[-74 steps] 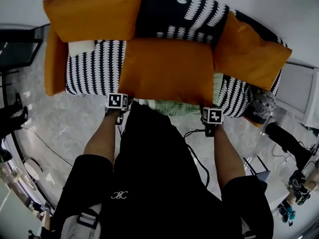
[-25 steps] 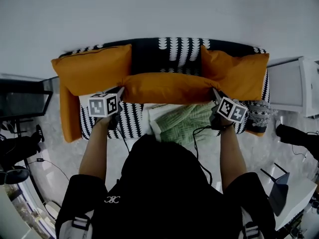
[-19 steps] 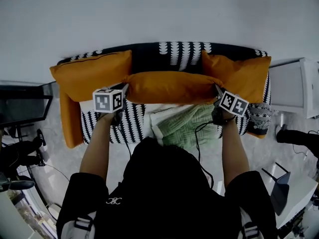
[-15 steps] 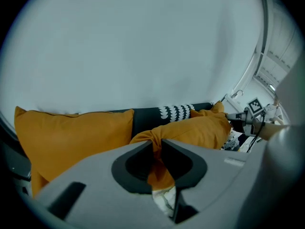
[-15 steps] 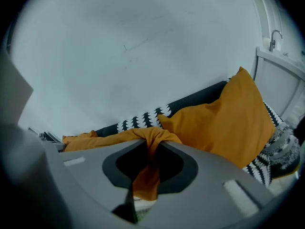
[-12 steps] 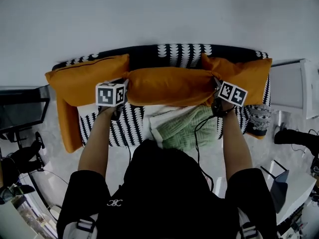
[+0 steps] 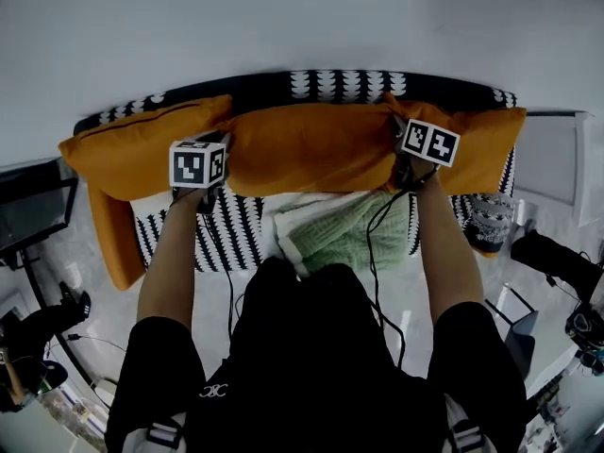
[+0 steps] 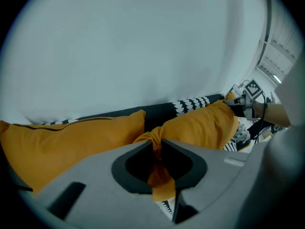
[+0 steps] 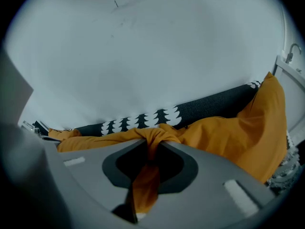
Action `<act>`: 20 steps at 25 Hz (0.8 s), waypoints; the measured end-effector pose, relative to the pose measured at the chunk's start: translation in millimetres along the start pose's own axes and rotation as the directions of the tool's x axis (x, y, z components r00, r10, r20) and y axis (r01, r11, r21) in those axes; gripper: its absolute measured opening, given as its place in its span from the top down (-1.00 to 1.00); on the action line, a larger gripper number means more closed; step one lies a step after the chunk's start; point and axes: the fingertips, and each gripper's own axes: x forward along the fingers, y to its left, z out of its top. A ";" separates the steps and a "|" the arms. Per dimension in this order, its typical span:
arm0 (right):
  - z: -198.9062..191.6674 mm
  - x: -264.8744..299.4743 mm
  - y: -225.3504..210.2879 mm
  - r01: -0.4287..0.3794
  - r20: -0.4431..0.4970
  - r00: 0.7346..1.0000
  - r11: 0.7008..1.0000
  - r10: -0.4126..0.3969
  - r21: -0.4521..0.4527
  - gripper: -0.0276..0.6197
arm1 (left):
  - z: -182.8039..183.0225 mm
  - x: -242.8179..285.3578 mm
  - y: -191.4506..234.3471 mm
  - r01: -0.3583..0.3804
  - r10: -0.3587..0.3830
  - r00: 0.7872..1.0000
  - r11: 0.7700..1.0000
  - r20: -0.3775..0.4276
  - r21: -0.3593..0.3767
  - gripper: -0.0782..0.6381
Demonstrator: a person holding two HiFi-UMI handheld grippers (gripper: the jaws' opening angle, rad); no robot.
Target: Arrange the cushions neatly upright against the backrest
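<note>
Left hand-held gripper [image 8: 156, 148] pinching one corner of the middle orange fabric cushion [image 7: 311, 149], right hand-held gripper [image 9: 151, 149] pinching the other, and the cushion's up at the black-and-white patterned sofa backrest [image 7: 344, 85].

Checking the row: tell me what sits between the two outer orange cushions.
A third orange cushion, its ends pinched by the left gripper and right gripper; head view shows it.

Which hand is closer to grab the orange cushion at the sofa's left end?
Left. The left gripper is nearest that end cushion; the right gripper is far across the sofa. Both pinch the middle cushion's corners, so let go first.
</note>
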 end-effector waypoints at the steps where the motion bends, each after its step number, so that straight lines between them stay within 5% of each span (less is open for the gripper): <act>1: 2.4 6.8 -1.0 -0.002 -0.002 1.000 1.000 0.002 -0.003 0.71 | 1.9 3.7 1.5 0.001 -0.001 1.000 1.000 0.003 -0.007 0.59; 14: 8.5 53.9 -13.5 0.086 -0.046 0.995 0.996 -0.086 -0.014 0.69 | 14.0 33.1 10.6 -0.037 0.037 0.999 0.997 0.008 -0.061 0.58; 18: 8.6 36.9 -16.8 0.147 -0.073 0.986 0.988 -0.150 -0.046 0.63 | 15.8 19.0 16.2 -0.188 0.188 0.982 0.982 0.022 -0.014 0.42; 20: 13.0 21.9 -16.0 0.196 -0.057 0.978 0.977 -0.201 -0.088 0.55 | 19.0 8.1 21.9 -0.288 0.286 0.957 0.957 0.055 0.037 0.12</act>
